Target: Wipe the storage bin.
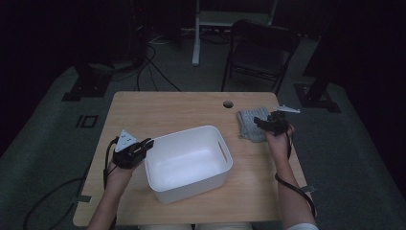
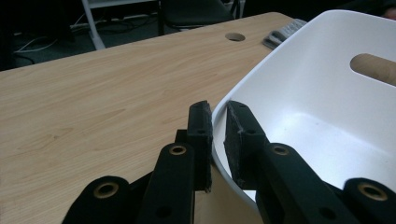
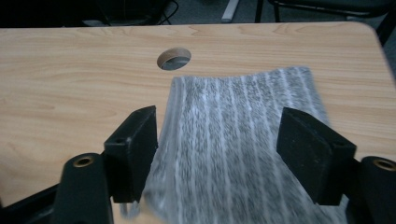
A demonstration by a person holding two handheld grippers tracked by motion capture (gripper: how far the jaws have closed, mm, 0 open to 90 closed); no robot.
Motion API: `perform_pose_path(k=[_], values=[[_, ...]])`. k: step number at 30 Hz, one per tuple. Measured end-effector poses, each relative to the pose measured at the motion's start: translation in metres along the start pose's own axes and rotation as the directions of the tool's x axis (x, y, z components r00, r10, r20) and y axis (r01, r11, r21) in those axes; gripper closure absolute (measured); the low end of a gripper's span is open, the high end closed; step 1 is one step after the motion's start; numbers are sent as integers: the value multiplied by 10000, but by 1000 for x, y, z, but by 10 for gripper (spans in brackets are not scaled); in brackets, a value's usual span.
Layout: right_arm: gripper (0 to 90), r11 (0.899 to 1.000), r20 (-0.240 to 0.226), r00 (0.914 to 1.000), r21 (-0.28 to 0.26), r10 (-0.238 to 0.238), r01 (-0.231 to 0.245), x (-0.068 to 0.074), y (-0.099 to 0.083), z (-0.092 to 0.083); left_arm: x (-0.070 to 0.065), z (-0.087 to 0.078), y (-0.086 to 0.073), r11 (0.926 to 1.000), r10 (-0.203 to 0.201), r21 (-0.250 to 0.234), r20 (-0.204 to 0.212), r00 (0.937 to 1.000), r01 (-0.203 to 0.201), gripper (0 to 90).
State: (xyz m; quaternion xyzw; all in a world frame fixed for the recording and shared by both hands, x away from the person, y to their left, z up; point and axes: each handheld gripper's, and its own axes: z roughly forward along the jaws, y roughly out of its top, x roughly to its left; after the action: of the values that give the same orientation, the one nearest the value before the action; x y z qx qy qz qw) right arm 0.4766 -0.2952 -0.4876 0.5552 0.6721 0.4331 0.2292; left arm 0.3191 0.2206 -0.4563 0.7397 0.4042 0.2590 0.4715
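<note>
- Holding the rim of the white plastic bin with slot handles (image 1: 187, 162): left gripper (image 1: 143, 145) sits at the bin's left edge, left of centre in the high view. In the left gripper view its jaws are clenched on the thin white wall (image 2: 219, 112), one pad outside, one inside.
- Bin interior looks bare in both the high view and the left gripper view: nothing loaded yet.
- Grey ribbed knit cloth (image 1: 253, 123) lies flat on the light wooden table (image 1: 158, 110), right of centre in the high view, well apart from the bin and just below the round cable hole (image 1: 228, 104).
- Right gripper (image 1: 262, 124) is over the cloth's right part in the high view. Right gripper view: jaws spread wide, cloth (image 3: 238, 140) between them, bottom centre of the frame, pads not pressing on it. Picture is motion-blurred, so whether the pad tips touch the fabric I can't tell.
- Judged status: early stage. Work looks like moving the cloth into the bin; the bin is steadied, the approach to the cloth is roughly made, the grasp is not yet made.
- Left to do, by my read: pinch the cloth, lift it, carry it leftwards over the bin rim, release inside.
- Watch item: the cloth is flat and limp, so a pinch may catch only one layer or drag it across the table.
</note>
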Motion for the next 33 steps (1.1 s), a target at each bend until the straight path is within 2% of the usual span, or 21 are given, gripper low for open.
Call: perform_pose_path(k=[2,4,5,9,12,16,19,22,25,29,31,33], values=[[283,9997,14,9999,191,140,-140,0,2,12,0,0,0,10000,-19,4,33,10000,19,807],[277,9990,279,9996,437,63,-75,-1,3,23,0,0,0,10000,-46,-5,23,10000,46,807],[267,9982,385,9991,568,170,-192,-3,3,28,0,0,0,10000,-44,2,35,10000,44,807],[250,9964,631,9969,683,463,-506,-9,4,43,0,0,0,10000,-52,-10,37,10000,52,807],[227,9945,1100,9936,974,273,-381,-9,3,54,0,0,0,10000,-2,17,24,10000,2,807],[201,9879,1450,9888,1441,365,-576,-10,-2,68,0,0,0,10000,0,23,42,10000,0,807],[187,9828,1512,9876,1715,420,-681,-11,-6,74,1,0,0,10000,-33,7,77,10000,33,807],[127,9823,1691,9856,1858,-87,-232,-4,-14,81,1,0,0,10000,-16,10,100,9999,16,807],[127,9777,1948,9796,2099,-495,77,0,-14,84,2,1,1,10000,-25,23,136,9999,25,806],[147,9709,1779,9814,2380,-726,287,3,-14,83,2,1,1,10000,-35,33,165,9999,35,807],[179,9681,1654,9821,2460,-900,473,5,-14,82,3,1,1,10000,-60,6,175,9998,60,807],[226,9661,1627,9825,2540,-903,467,6,-14,80,2,1,1,10000,-27,-8,149,9999,27,806]])
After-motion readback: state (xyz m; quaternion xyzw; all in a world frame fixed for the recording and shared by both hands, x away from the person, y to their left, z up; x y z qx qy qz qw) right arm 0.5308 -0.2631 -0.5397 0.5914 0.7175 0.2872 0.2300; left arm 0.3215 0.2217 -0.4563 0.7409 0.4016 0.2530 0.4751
